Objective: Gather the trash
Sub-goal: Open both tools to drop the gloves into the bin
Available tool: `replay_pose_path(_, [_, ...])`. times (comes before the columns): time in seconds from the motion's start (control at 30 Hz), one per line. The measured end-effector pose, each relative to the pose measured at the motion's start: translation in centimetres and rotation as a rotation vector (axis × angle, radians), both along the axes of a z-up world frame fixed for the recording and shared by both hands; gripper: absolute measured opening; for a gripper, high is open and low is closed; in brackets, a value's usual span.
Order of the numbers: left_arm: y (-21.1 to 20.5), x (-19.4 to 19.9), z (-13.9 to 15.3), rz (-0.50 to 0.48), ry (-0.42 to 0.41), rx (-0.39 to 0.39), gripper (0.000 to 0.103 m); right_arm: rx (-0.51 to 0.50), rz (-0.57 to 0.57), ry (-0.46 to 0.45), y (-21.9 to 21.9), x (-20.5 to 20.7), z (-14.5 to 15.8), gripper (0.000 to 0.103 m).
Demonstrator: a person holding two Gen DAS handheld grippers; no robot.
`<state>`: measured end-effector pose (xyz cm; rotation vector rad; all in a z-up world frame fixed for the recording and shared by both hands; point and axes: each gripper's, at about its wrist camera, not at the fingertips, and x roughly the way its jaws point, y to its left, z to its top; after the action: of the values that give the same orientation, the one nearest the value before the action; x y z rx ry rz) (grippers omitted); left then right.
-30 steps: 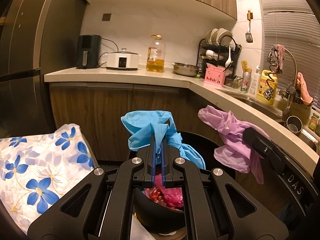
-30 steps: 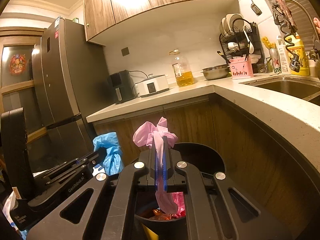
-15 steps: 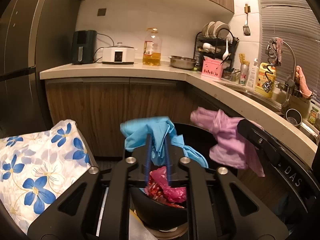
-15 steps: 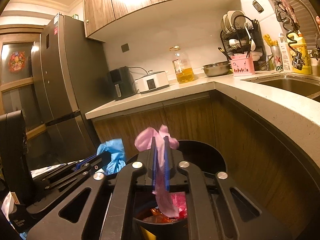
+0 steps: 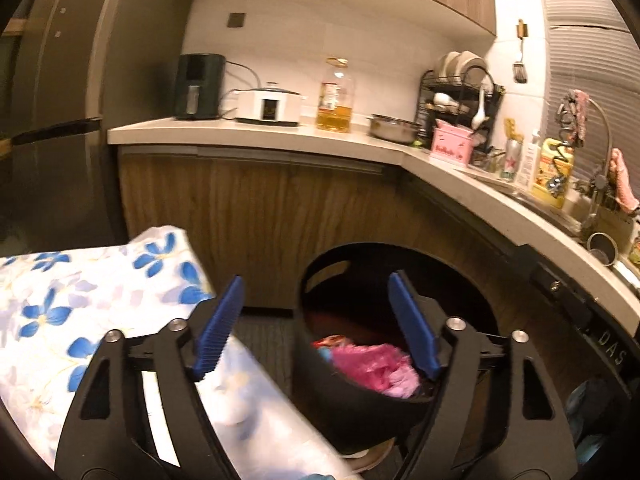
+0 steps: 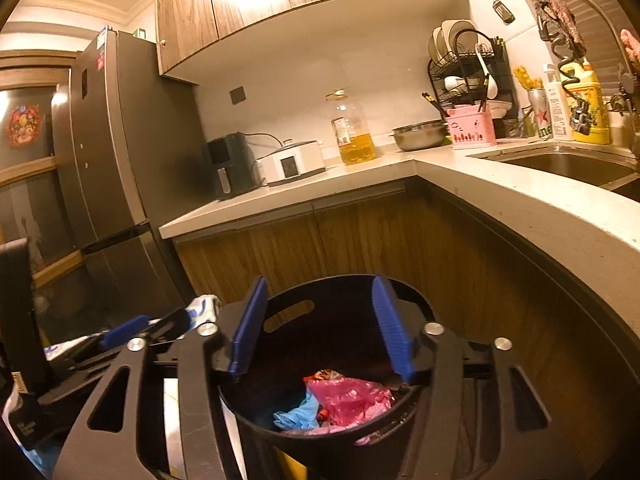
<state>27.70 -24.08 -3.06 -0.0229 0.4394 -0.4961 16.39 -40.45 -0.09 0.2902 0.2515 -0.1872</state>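
Note:
A black round trash bin (image 6: 288, 312) stands on the floor by the wooden cabinets. It holds pink trash (image 6: 352, 398) and a blue glove (image 6: 298, 416). It also shows in the left wrist view (image 5: 360, 404), with the pink trash (image 5: 372, 364) inside. My right gripper (image 6: 320, 334) is open and empty right above the bin. My left gripper (image 5: 316, 328) is open and empty, over the bin's left edge. The left gripper's blue pad shows in the right wrist view (image 6: 124, 332) at lower left.
A blue-flowered white cloth (image 5: 80, 320) covers a surface left of the bin. The counter (image 6: 500, 200) curves round the right with a sink (image 6: 568, 164), dish rack (image 6: 468, 76), oil bottle (image 6: 354, 128) and appliances. A grey fridge (image 6: 104, 152) stands at left.
Both grippers have opened. The blue glove has left my left gripper and the pink one my right; both now lie in the bin.

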Motion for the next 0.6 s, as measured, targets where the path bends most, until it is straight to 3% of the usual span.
replay_pose_path(0.27, [4.7,-2.5,0.9,0.156,-0.019,0.048,0.088,-0.031,-0.022,0.035,2.1,-1.4,0.6,0.087])
replay_pose_path(0.6, [11.1,-8.1,2.2,0.234,-0.030,0.057,0.097,-0.051,0.016,0.080,6.7,-4.1,2.0,0.097])
